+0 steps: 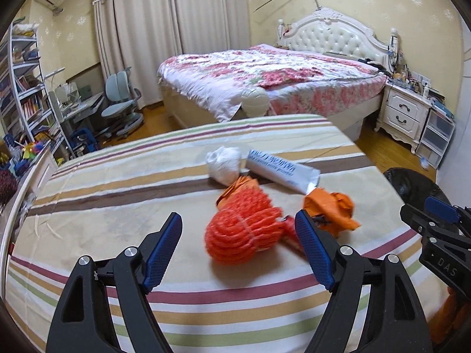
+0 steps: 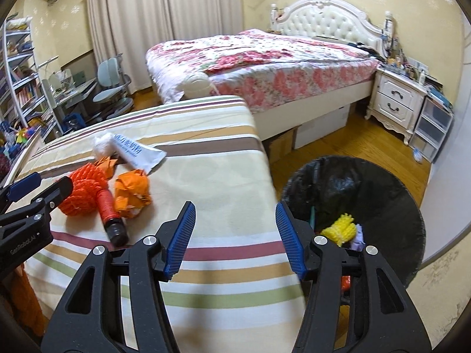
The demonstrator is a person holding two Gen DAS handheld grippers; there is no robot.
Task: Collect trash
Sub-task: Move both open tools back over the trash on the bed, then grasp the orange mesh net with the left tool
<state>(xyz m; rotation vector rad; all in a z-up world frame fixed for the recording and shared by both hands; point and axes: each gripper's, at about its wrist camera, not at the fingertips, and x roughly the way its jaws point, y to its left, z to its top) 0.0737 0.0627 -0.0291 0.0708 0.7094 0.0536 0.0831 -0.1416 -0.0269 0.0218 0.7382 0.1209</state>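
Partly done. Bin beside the surface already held yellow trash. On the surface remained orange net ball, orange wrapper, tube, white wad. Left hand-held gripper and right hand-held gripper both spread, empty.

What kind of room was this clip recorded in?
Most likely a home bedroom, perhaps shared with a child's study corner. A double bed with a tufted headboard and floral quilt fills the back, a white nightstand stands beside it, and a desk chair sits by bookshelves at the left.
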